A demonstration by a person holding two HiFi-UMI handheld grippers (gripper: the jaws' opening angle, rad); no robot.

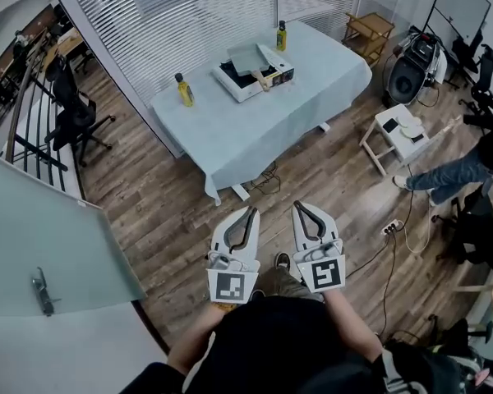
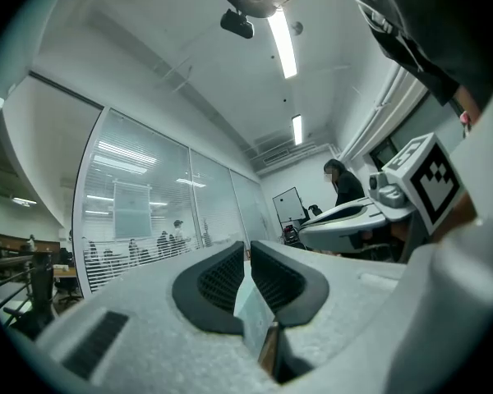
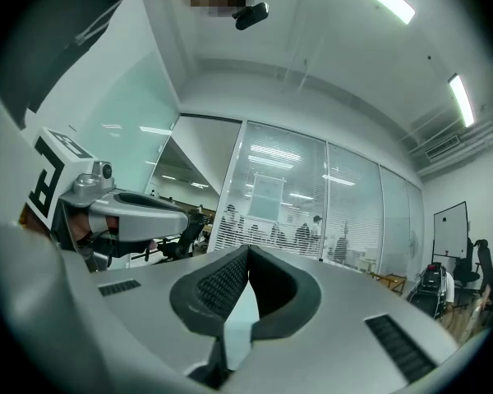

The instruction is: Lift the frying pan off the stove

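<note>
head view, looking down from the wearer; person stands on wood plank floor (image 1: 172,212), both tools held out level in front of the body, side by side, not touching each other

left gripper (image 1: 251,213): jaws clenched, ribbed black pads together at the tips with only a thin slit behind them; nothing between them; marker cube facing up near the hand

right gripper (image 1: 299,207): also clenched shut, pads meeting at the tip, empty; its own view shows the other tool off to its left, held at the same height

frying pan (image 1: 248,59): grey, sitting on the stove (image 1: 237,85), pale handle sticking out toward the near right; not lifted; well apart from both tools, with open floor between

stove is a white countertop unit with a dark top, on the far half of the table (image 1: 255,134); table covered with a pale blue cloth hanging over the edges

two yellow bottles upright on the cloth; one bottle (image 1: 184,90) near the left end, apart from the stove; second bottle (image 1: 281,36) behind the stove at the far edge

glass wall with white blinds (image 1: 172,15) behind the table; office chair (image 1: 76,113) to the left; small white stool (image 1: 398,131) to the right of the table; another person's leg (image 1: 444,175) just beyond the stool; power strip (image 1: 392,227) with cable on the floor at right
</note>
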